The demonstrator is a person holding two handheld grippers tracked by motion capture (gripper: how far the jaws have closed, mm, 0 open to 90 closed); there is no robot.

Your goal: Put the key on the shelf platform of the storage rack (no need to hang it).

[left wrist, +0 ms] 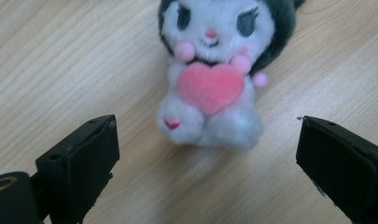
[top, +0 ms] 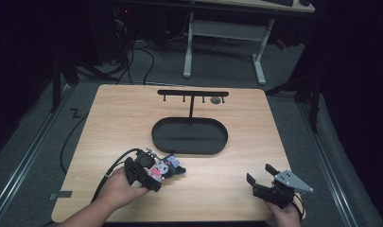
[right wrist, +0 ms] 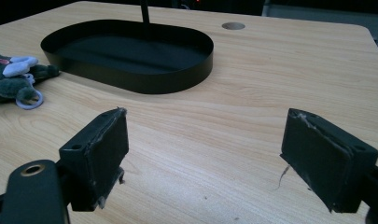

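Left hand-held gripper [left wrist: 205,163]: jaws spread, plush toy [left wrist: 214,79] between and beyond, lying on bench [top: 108,123]. Right hand-held gripper [right wrist: 205,158]: spread, empty, black oval tray [right wrist: 130,70] at 11 o'clock.

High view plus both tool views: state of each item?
Left tool: open, jaws either side of the toy, not touching.
Right tool: open, empty, over bare table.
Plush toy: lying on the table, ungripped.
Black tray: empty.
Hook stand: upright, nothing hung.
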